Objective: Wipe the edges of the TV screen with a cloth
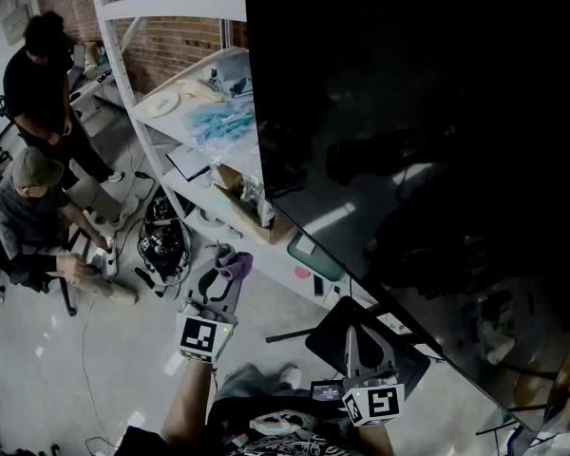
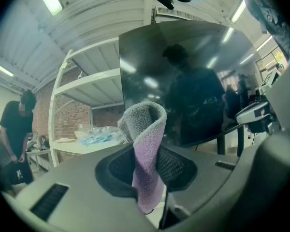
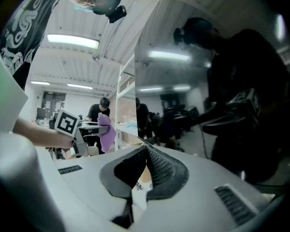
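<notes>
Left gripper (image 2: 146, 170), frame centre, clamps folded purple-grey microfibre cloth (image 2: 144, 129); right gripper (image 3: 146, 158) closed, empty. Large black TV screen (image 2: 183, 81) apart from cloth; wiping seemingly not begun.

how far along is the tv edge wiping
Done: the purple cloth is clamped in the left hand-held gripper. In hand: it is held near the TV edge, not touching. Left: all the wiping; the right hand-held gripper is shut and empty.

The head view looks steeply down from high up onto the left gripper (image 1: 226, 275), the right gripper (image 1: 351, 340) and the TV screen (image 1: 427, 112). Each gripper view sits close behind its own jaws, looking up along them. All three see the screen and the white shelves (image 1: 180, 9).
</notes>
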